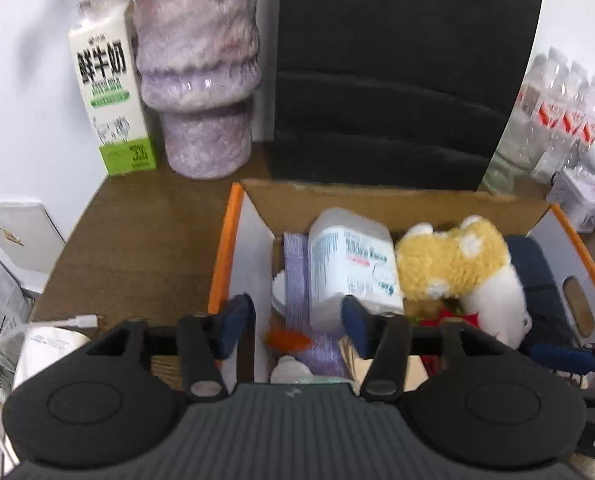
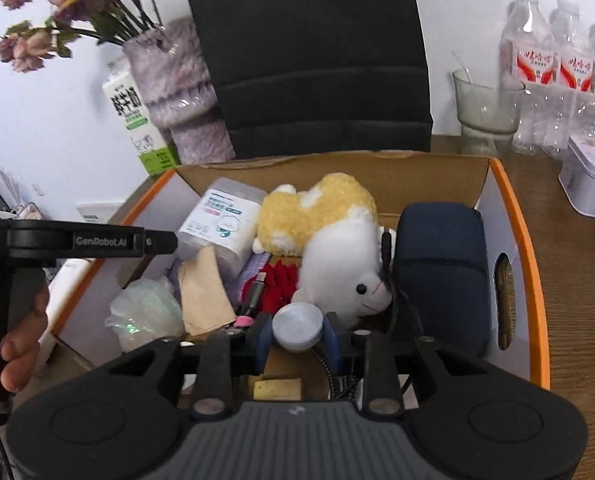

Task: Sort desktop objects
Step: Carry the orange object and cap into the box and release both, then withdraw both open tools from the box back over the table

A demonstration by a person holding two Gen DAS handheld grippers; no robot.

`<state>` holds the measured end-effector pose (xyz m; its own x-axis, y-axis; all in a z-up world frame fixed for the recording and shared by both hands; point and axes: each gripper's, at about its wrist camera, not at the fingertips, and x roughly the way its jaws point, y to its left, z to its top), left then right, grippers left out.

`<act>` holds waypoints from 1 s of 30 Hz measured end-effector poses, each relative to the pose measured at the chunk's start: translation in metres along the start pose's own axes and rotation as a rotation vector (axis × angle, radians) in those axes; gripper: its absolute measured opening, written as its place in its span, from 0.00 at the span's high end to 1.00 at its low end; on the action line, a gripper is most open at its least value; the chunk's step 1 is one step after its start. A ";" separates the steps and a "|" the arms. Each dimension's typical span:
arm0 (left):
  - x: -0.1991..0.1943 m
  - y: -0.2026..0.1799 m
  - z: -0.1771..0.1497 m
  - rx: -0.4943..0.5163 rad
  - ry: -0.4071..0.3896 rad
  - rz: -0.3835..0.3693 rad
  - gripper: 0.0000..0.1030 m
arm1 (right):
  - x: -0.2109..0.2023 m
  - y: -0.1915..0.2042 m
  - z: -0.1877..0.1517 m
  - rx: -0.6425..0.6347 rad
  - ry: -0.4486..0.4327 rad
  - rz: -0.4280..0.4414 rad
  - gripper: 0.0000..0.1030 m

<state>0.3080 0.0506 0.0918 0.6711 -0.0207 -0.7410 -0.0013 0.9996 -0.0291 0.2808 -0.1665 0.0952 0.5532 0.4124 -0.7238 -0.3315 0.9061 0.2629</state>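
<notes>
Right claw (image 2: 297, 338): clenched on a small round white cap (image 2: 298, 325); cap sits between the pads, over the near edge of the box (image 2: 531, 280)
Left claw (image 1: 297, 330): released, holding nothing; hangs above the box's near left corner
Box: on the tabletop (image 1: 137, 248); holds a plush (image 2: 333, 240), wipes pack (image 2: 221, 220) far left, dark pouch (image 2: 443, 276) right
Far: milk carton (image 1: 107, 108), vase (image 1: 199, 80), bottles (image 2: 557, 64)

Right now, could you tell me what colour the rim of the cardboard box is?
Orange, on the cardboard box rim; it shows best in the right wrist view.
</notes>
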 end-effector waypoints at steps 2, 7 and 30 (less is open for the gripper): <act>-0.016 -0.001 0.003 0.002 -0.040 -0.018 0.31 | -0.014 0.001 0.005 -0.005 -0.050 0.009 0.46; -0.055 -0.010 0.006 -0.012 -0.075 -0.017 0.24 | -0.060 0.005 0.019 -0.019 -0.155 -0.034 0.33; -0.169 -0.054 -0.249 -0.038 -0.155 -0.062 0.14 | -0.153 -0.009 -0.192 -0.043 -0.250 -0.258 0.14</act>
<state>0.0101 -0.0051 0.0520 0.7769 -0.0761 -0.6250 0.0179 0.9949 -0.0988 0.0530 -0.2557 0.0809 0.7909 0.1861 -0.5829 -0.1855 0.9807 0.0613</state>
